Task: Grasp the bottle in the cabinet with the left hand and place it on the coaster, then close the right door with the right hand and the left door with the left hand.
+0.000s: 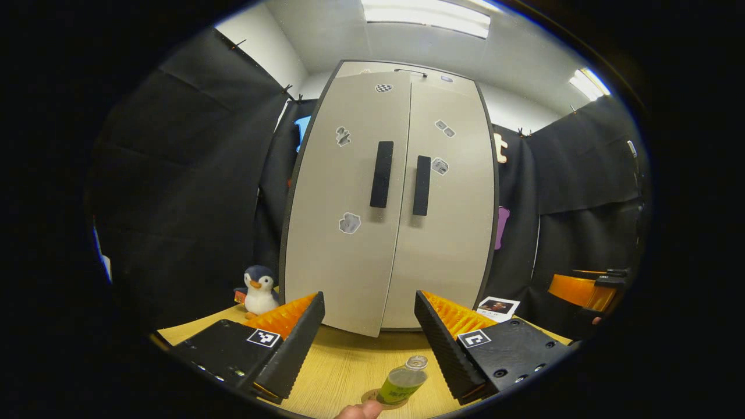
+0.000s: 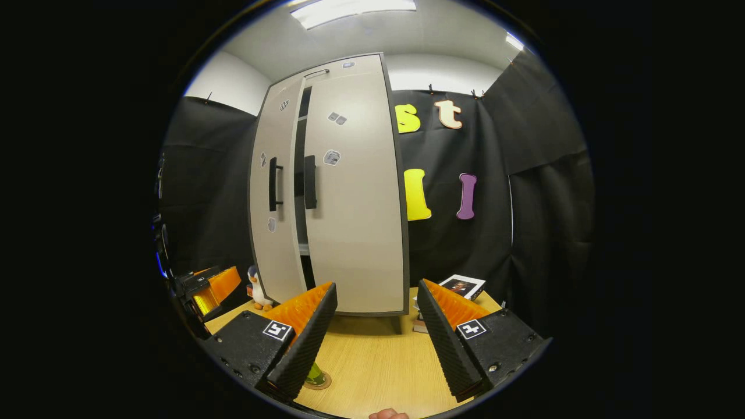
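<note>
Bottle [image 1: 403, 381] stood upright on coaster [image 1: 372, 399] on table [image 1: 349, 361], delivered. Left gripper [image 1: 368, 326] and right gripper [image 2: 377, 320] both wide open, empty, freed for doors. Left door [image 2: 276, 192] seemingly ajar.

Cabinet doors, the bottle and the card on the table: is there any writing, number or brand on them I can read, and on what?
Nothing here can be read as text.
Stickers on the cabinet doors: too small to read.
Bottle label: blurred, unreadable.
Card on the table: print too small to read.
</note>
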The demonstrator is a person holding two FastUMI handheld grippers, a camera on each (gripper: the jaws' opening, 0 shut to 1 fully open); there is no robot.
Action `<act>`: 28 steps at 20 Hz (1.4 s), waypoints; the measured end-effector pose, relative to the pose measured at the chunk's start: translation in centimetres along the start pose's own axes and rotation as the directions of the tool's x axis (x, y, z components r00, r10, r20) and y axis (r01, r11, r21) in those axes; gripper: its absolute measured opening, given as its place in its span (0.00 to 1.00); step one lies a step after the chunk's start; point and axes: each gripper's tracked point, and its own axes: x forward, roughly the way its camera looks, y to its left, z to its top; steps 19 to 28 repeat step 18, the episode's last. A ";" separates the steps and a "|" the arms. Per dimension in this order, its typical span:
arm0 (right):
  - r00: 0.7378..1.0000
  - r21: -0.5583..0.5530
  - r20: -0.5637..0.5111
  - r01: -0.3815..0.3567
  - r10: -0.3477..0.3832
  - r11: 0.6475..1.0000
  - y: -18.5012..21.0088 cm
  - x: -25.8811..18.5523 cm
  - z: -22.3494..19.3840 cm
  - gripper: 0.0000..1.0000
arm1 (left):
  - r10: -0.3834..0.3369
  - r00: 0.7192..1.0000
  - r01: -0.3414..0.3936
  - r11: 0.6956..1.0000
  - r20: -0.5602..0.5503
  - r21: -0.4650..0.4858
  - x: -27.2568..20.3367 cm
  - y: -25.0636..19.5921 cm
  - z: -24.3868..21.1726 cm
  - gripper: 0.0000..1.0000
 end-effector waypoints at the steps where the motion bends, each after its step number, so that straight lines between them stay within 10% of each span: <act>1: 1.000 0.003 -0.008 0.001 -0.001 1.000 -0.1 0.0 -0.2 0.85 | -0.003 1.000 0.003 1.000 -0.010 0.000 0.0 -0.2 -0.3 0.95; 28: 0.999 0.027 -0.037 0.002 -0.001 1.000 0.1 -0.3 -0.7 0.85 | -0.032 0.999 0.033 0.999 -0.029 0.017 0.0 -0.9 -0.6 0.95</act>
